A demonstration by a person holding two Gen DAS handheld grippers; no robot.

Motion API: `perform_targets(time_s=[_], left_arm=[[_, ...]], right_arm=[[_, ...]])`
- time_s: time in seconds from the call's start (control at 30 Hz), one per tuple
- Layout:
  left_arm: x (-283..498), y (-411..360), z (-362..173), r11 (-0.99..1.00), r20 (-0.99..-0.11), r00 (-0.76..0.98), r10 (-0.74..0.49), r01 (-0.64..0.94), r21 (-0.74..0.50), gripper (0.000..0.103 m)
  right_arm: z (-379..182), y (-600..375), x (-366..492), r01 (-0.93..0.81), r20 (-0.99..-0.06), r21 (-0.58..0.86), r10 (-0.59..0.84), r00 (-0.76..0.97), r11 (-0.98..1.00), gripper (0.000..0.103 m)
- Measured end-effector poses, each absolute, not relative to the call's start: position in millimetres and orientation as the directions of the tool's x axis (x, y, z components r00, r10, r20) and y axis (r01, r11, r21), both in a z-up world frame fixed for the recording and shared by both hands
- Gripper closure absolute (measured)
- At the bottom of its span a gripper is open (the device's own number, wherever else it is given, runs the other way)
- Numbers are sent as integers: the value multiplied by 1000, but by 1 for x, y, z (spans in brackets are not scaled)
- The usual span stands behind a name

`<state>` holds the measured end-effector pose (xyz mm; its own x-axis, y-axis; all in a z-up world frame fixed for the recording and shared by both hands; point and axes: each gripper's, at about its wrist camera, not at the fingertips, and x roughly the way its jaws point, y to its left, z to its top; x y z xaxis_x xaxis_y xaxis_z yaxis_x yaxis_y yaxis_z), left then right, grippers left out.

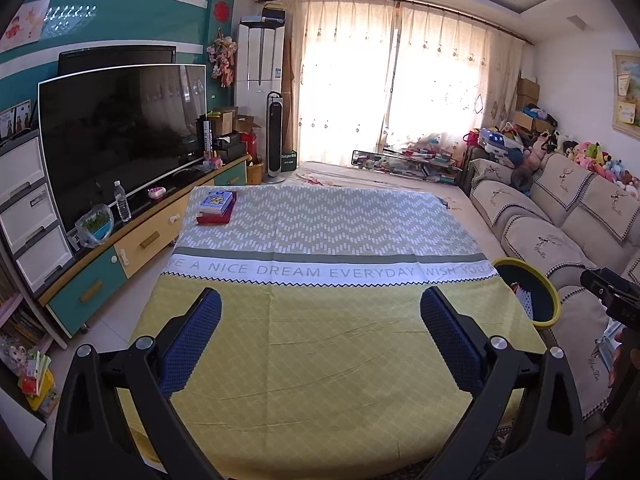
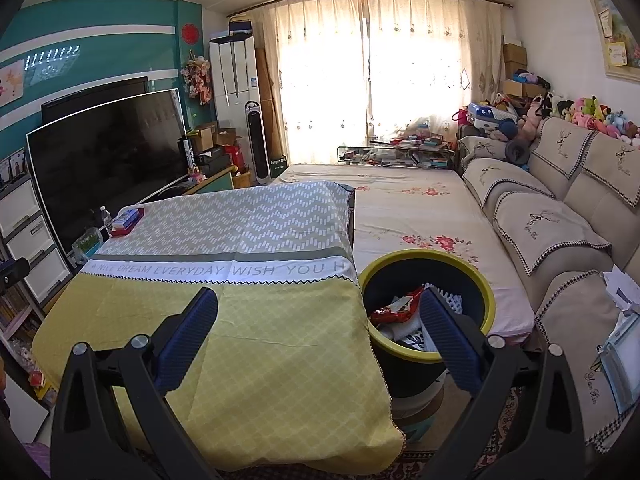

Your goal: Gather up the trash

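While your left gripper (image 1: 320,320) and right gripper (image 2: 318,320) hang wide apart and hold nothing, the bin (image 2: 486,280) stands upright, mouth upward, right of the table (image 2: 256,352), with a red wrapper (image 2: 394,310) inside.

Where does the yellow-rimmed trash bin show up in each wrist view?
Left wrist: trash bin at the right edge, past the tablecloth's right side, partly cut off.
Right wrist: bin lower centre-right, trash inside, partly behind the right gripper's finger.
Shared landmark: the tablecloth's lettered white band.
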<state>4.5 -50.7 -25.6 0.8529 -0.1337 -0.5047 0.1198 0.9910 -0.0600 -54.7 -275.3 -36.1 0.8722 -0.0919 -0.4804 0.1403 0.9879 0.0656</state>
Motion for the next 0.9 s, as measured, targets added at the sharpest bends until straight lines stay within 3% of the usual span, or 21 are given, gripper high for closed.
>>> perform_targets(time_s=[0.9], left_arm=[[6, -53, -27, 989, -507, 849, -150, 137, -65, 5]], right_arm=[[-37, -276, -54, 151, -483, 71, -98, 870, 986, 7]])
